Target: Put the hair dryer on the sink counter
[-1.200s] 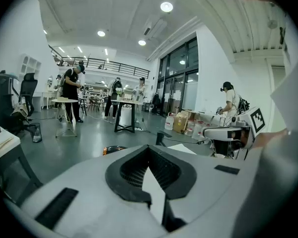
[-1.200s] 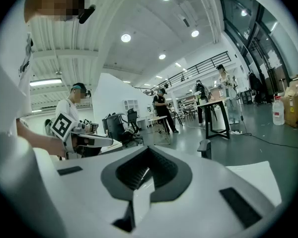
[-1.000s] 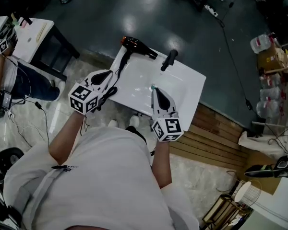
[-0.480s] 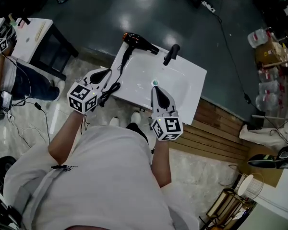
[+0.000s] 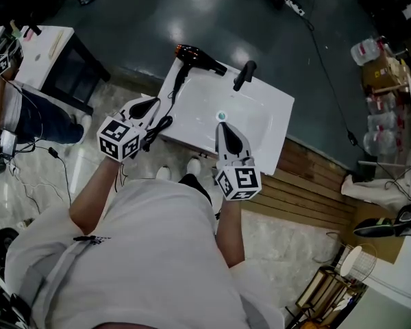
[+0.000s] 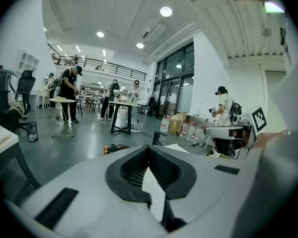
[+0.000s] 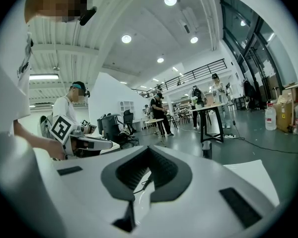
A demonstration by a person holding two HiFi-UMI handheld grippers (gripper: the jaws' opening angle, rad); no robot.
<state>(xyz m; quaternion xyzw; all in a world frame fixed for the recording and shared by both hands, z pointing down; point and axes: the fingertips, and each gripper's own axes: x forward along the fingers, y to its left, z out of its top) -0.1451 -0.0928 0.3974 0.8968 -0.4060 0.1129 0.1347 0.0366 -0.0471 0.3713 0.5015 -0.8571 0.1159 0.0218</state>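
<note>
Your hair dryer [image 5: 196, 58] lies on the far left corner of the white table [image 5: 277, 142], with its orange end right at that corner. Its black cord [image 5: 166, 122] trails along the table's left edge and drops off the near side. The black faucet [image 5: 244, 75] stands at the table's far edge, just beside the dryer but not touching it. The basin sunk into the table holds only a small green drain [image 5: 222, 116]. Your left gripper [image 5: 153, 104] sits over the table's left edge, next to the cord, jaws closed on nothing. Your right gripper [image 5: 220, 126] hangs over the table's near side by the drain, also closed and empty.
</note>
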